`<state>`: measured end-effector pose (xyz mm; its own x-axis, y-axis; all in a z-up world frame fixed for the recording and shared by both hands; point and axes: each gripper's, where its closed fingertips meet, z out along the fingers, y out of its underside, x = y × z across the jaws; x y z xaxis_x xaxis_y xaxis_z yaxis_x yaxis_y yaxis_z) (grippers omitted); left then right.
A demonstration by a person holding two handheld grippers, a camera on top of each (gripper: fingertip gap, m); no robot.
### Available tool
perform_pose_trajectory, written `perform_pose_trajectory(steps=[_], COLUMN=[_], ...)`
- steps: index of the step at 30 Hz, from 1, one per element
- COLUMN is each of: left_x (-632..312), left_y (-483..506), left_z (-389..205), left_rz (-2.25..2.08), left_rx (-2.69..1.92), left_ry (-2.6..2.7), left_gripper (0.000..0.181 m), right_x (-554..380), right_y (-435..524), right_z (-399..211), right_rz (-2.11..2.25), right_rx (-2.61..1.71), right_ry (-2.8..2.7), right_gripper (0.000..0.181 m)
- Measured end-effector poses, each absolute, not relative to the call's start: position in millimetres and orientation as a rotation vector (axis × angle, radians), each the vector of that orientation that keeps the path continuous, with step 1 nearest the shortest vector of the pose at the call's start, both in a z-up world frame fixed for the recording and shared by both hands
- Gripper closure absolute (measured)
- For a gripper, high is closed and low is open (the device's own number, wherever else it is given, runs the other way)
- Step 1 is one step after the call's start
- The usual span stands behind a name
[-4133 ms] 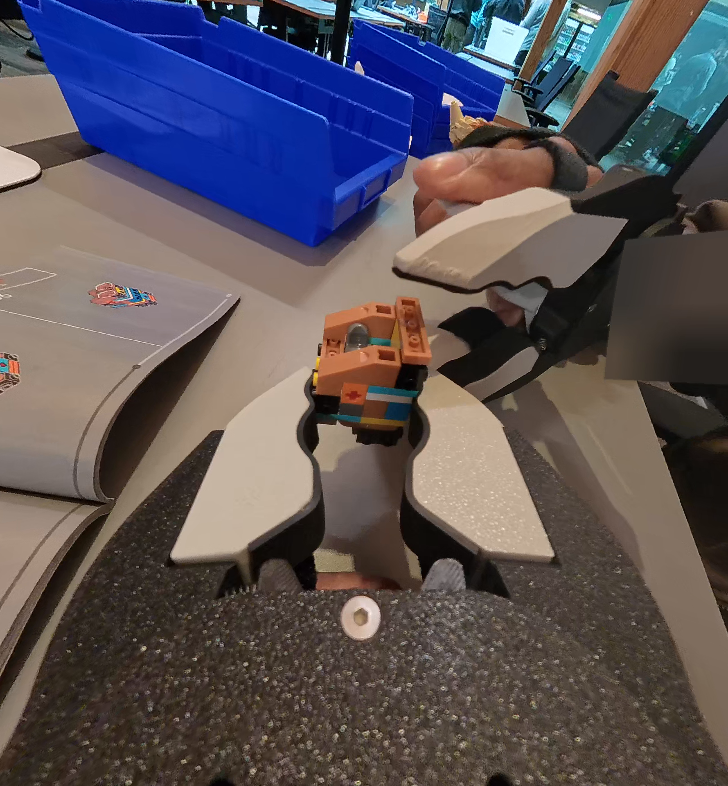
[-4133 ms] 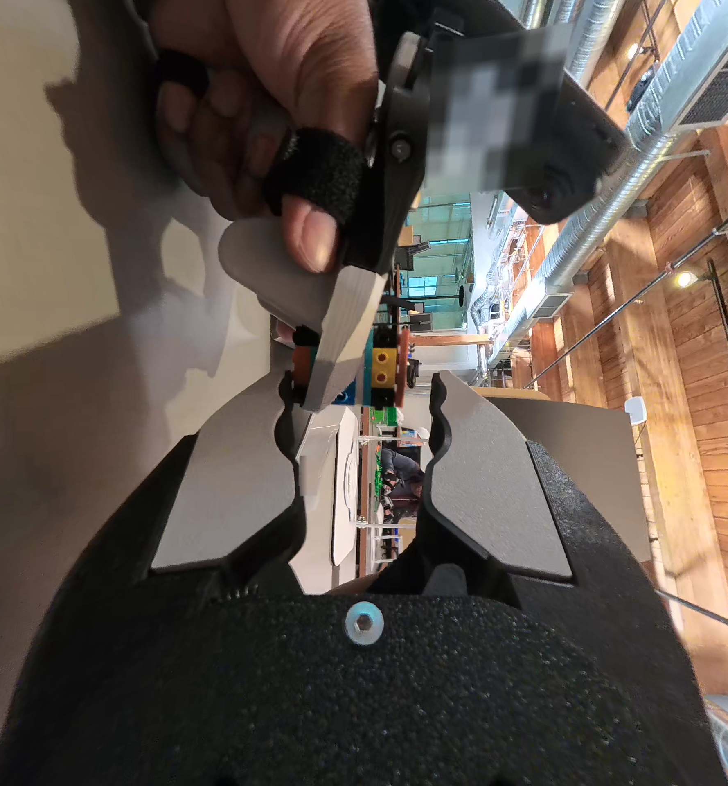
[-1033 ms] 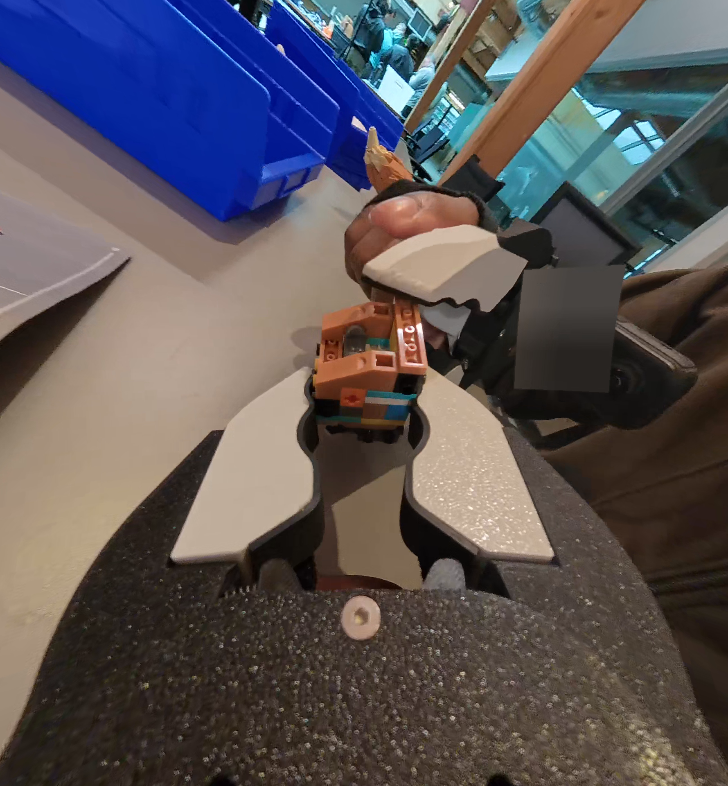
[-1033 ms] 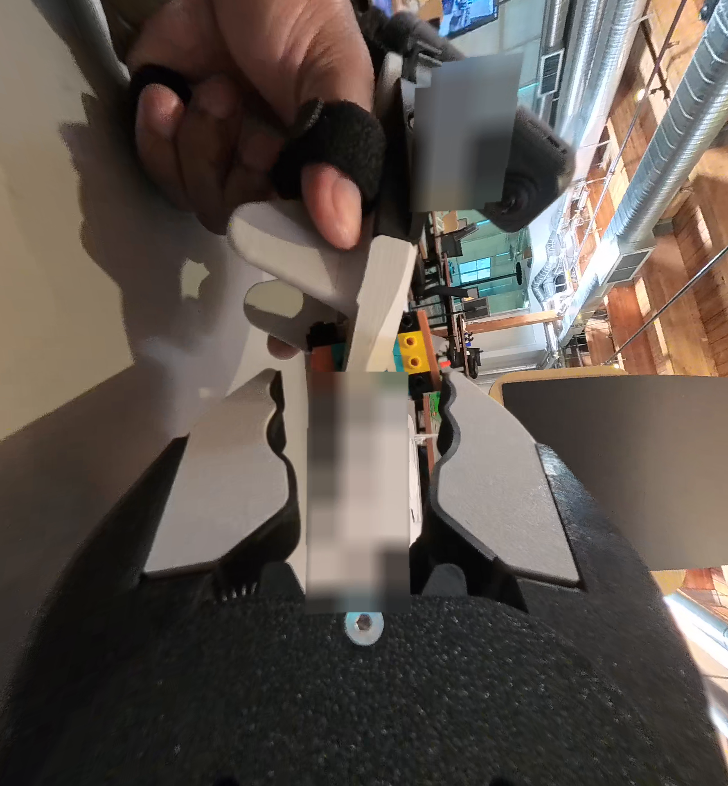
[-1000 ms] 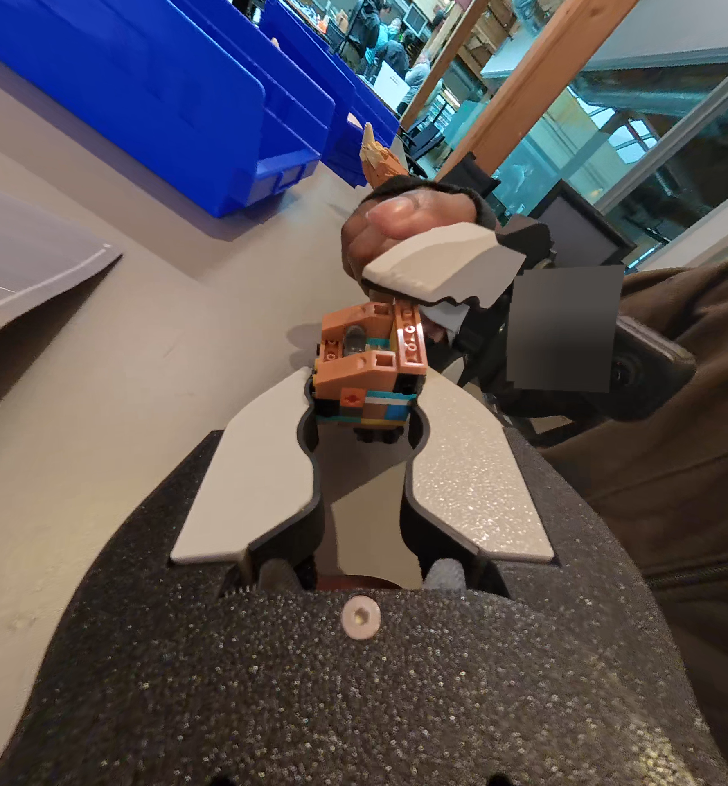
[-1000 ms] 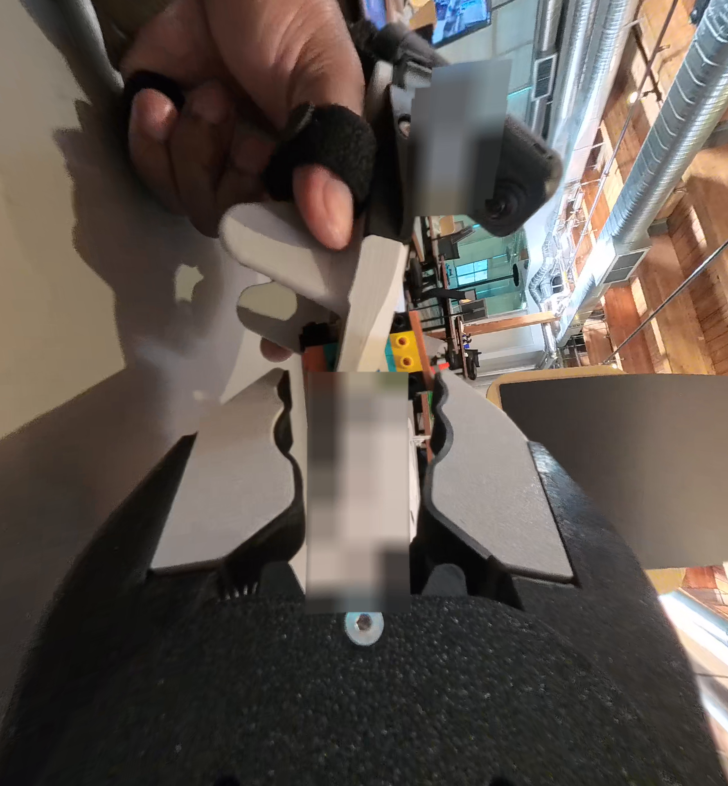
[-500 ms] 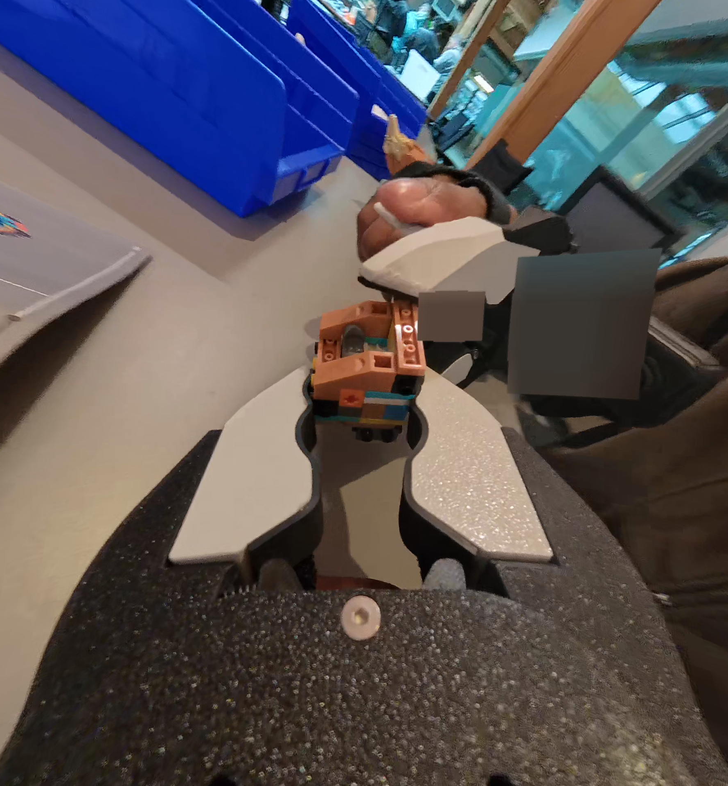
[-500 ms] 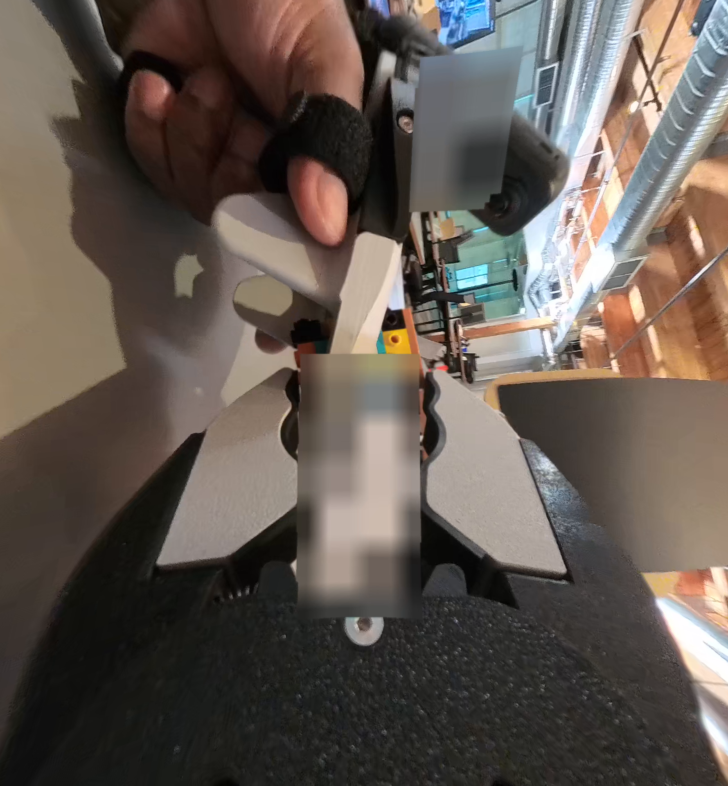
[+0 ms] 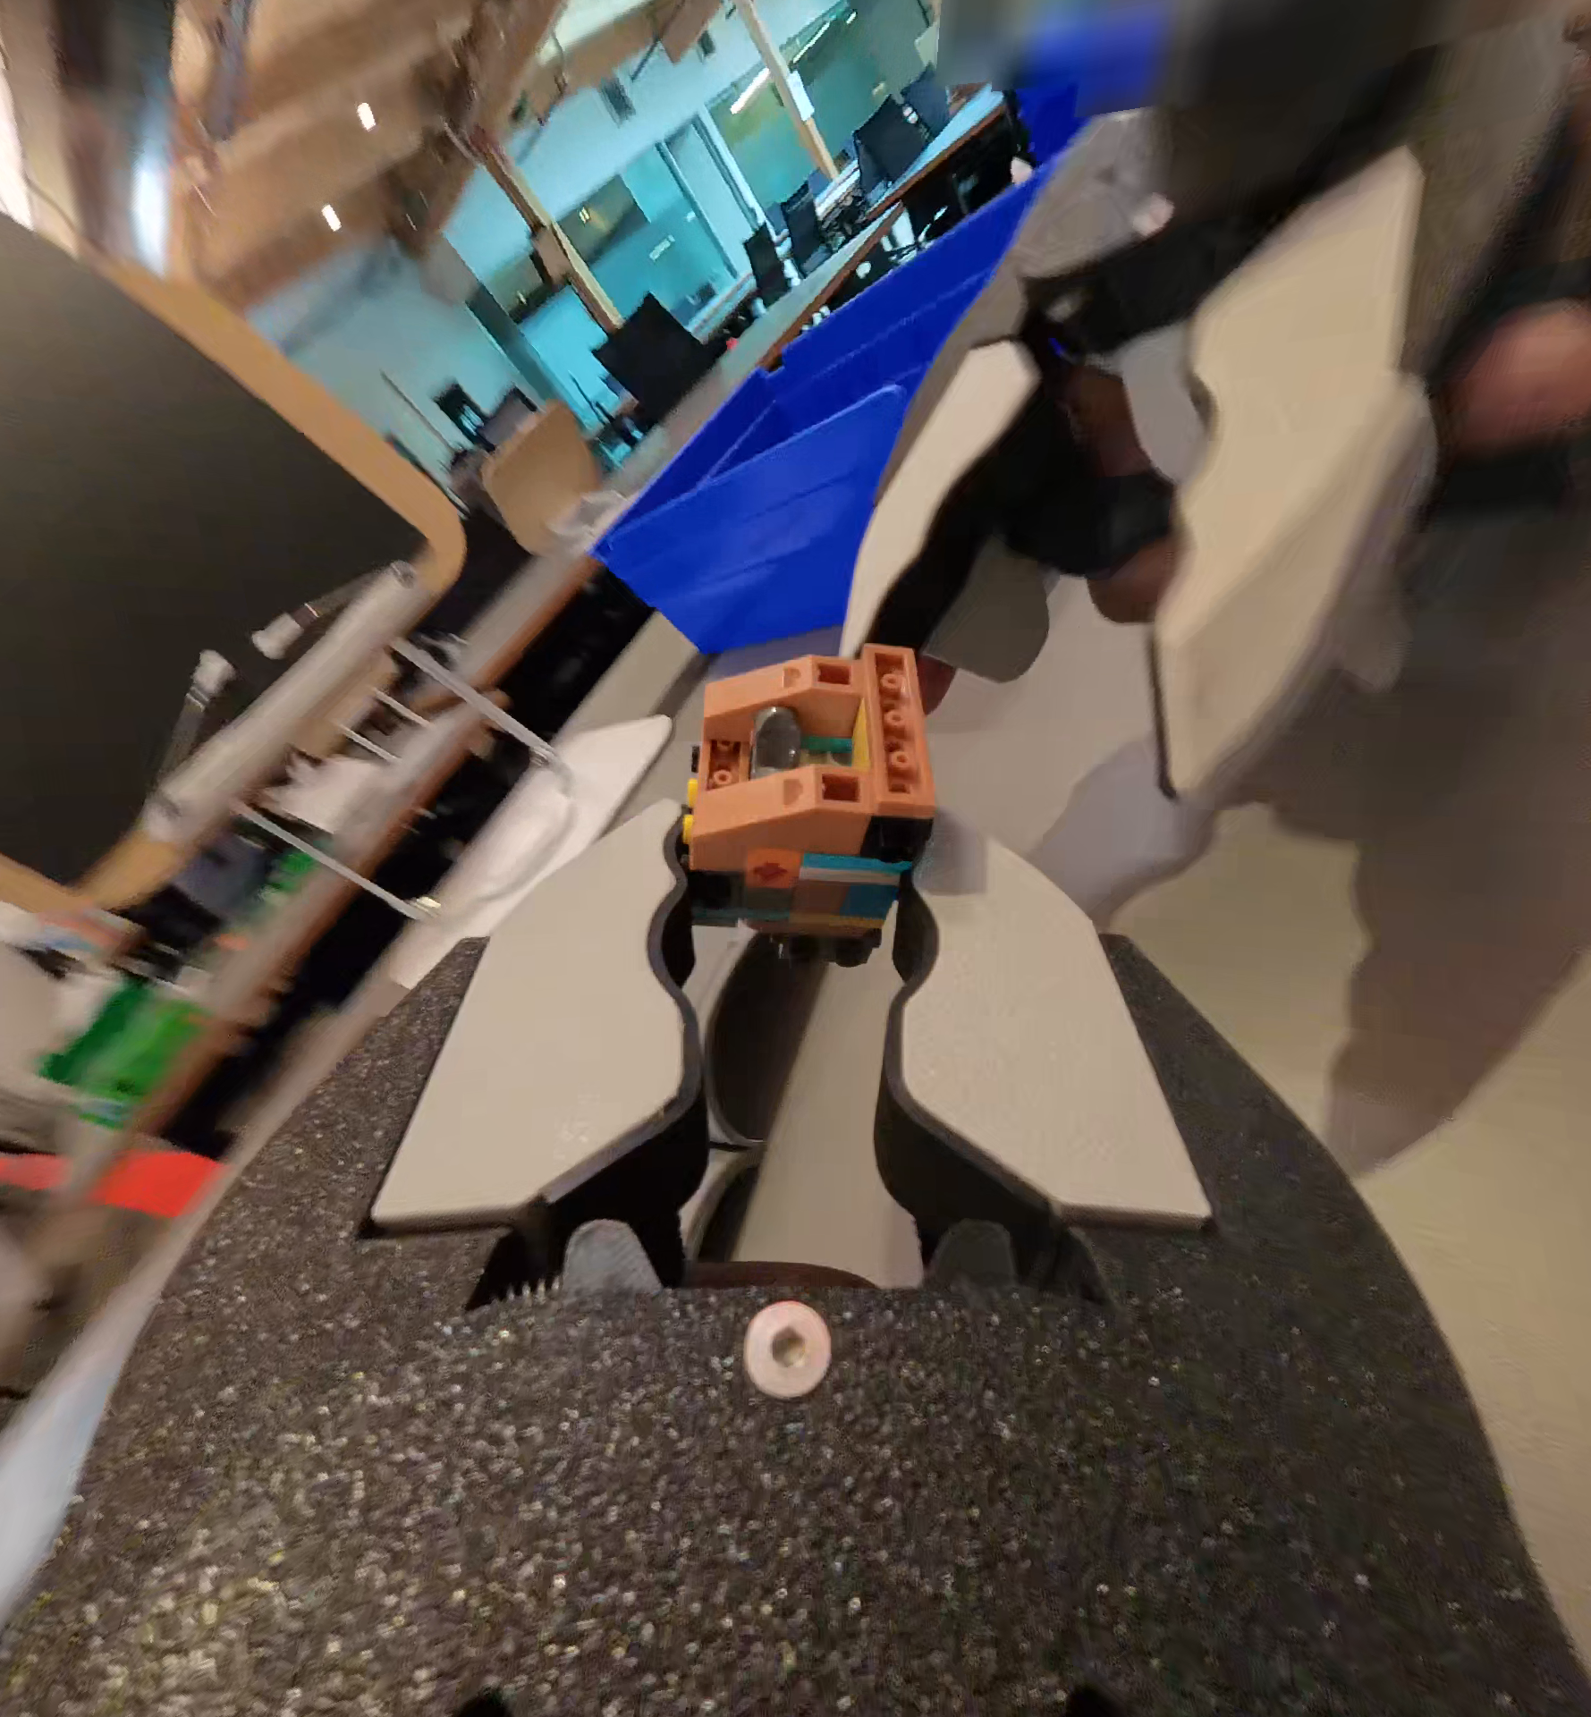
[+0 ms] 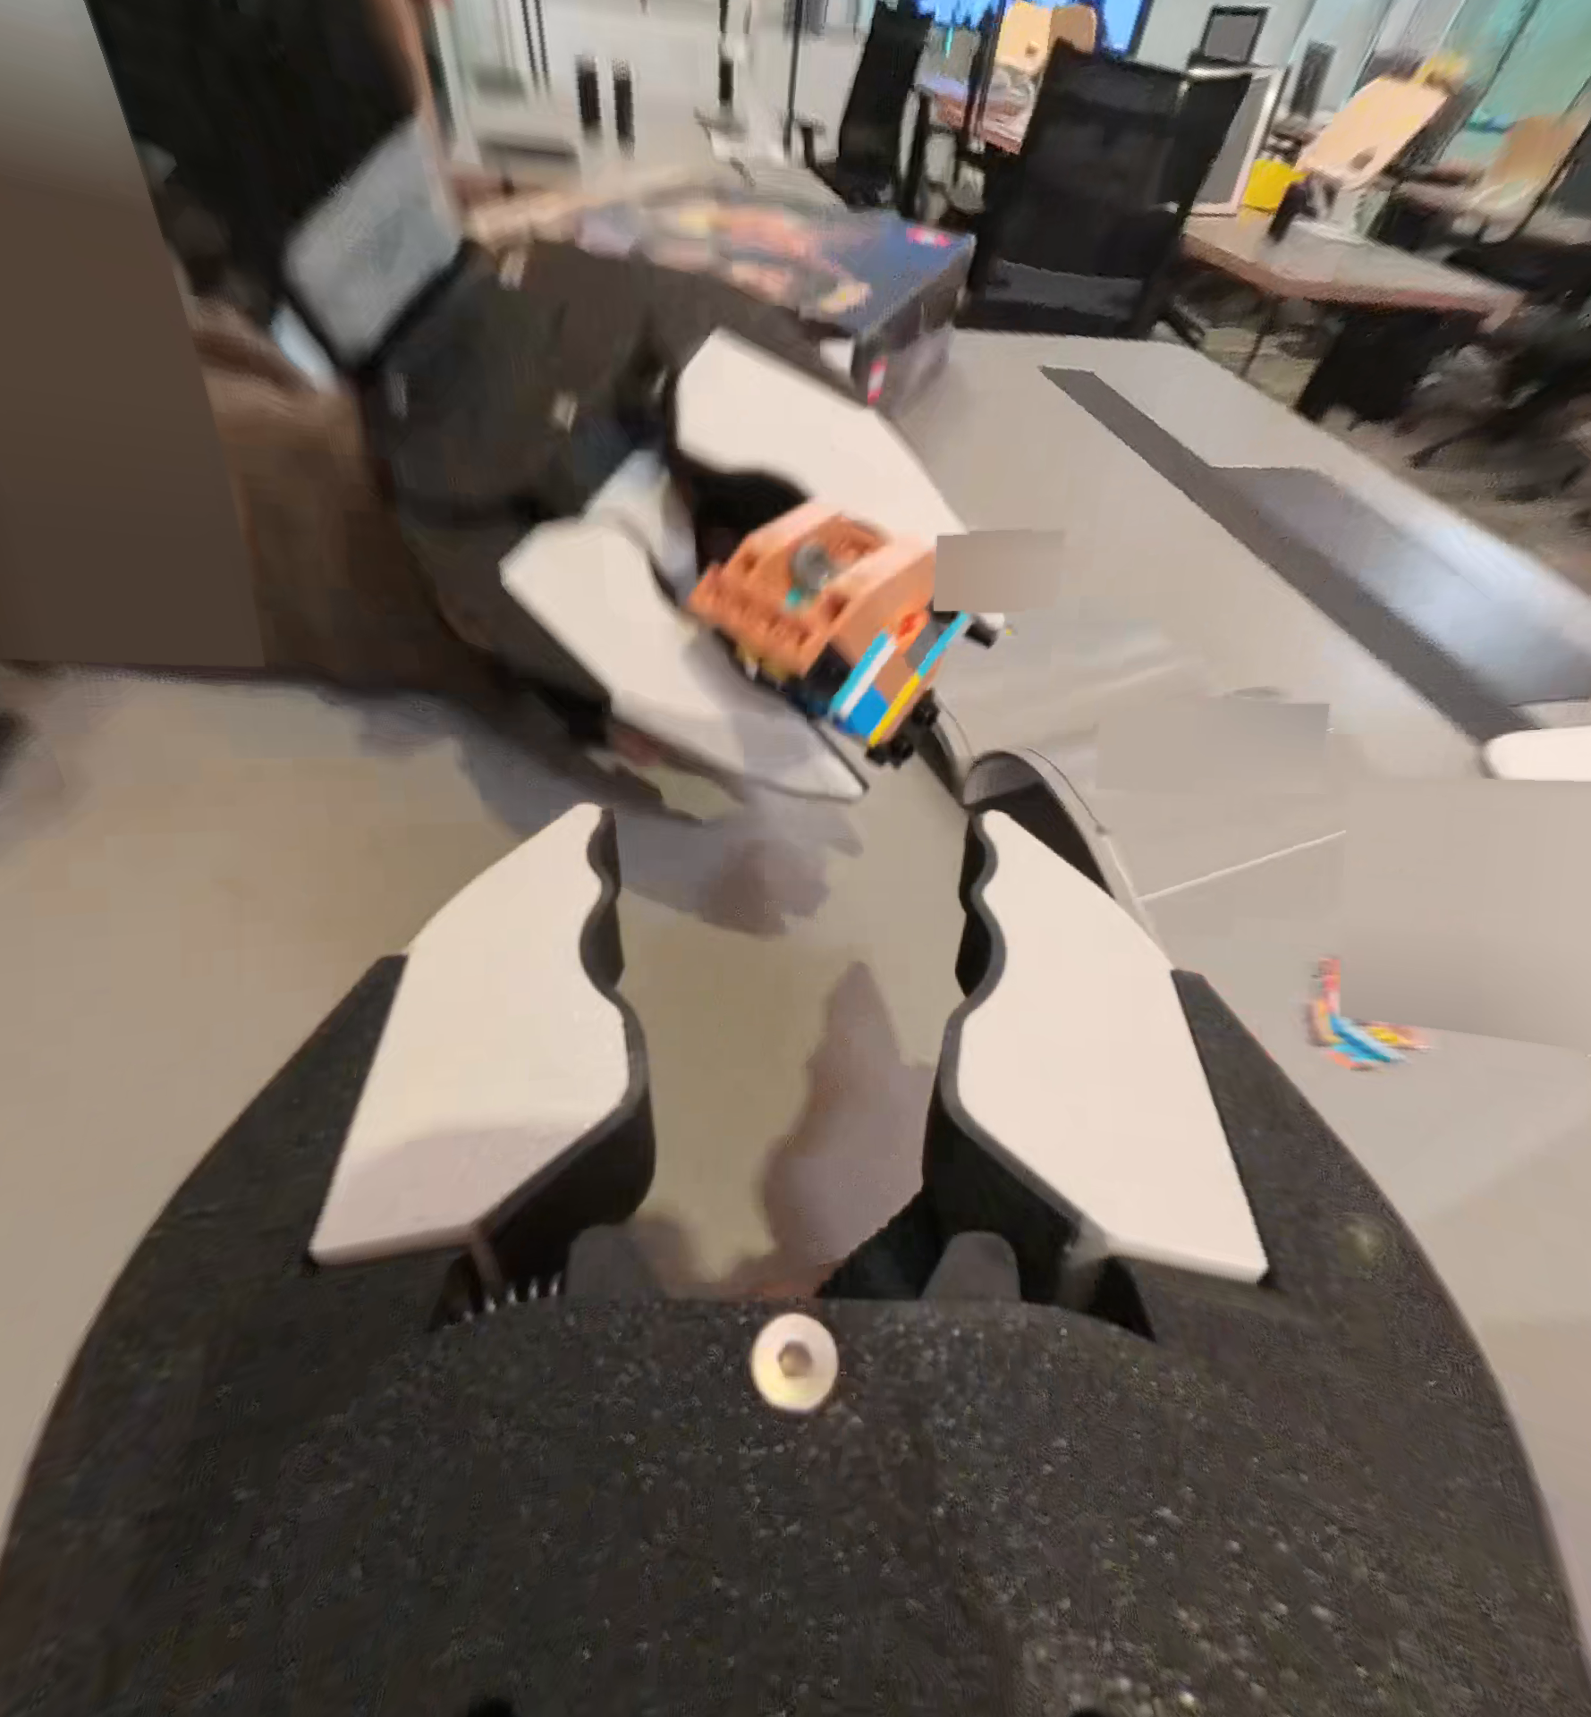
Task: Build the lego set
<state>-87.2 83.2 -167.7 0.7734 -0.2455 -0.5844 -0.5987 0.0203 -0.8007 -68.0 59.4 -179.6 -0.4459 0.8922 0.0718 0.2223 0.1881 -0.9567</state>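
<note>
The small orange lego build sits clenched at the fingertips of the left tool, held up above the grey bench. The right tool hangs just in front of it, spread wide and empty. Blue bins stand beyond.

A grey table carries everything here, with a dark strip running across its top. A dark printed box sits at its far side and an open instruction booklet lies flat nearby, while blue bins stand along another edge.
</note>
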Motion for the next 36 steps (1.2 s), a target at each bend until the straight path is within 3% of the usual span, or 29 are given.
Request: perform_pose_trajectory(steps=[7,21,36], left_x=[-66.8,-30.4,-16.2], left_y=[76.4,56.9,45.7], left_z=[-162.7,-152.1,-146.1], left_rz=[0.615,0.748,0.782], left_rx=[-1.34,-1.054,-0.955], left_ry=[0.94,1.144,1.178], left_gripper=[0.141,0.141,0.141], right_x=[-61.9,-48.9,-37.8], right_y=[44.4,13.6,0.5], right_z=[-167.6,-173.2,-169.0], right_rz=[1.626,1.549,1.542], right_rx=[-1.218,-0.991,-0.773], right_ry=[-1.78,-1.936,-1.979], right_gripper=[0.105,0.125,0.126])
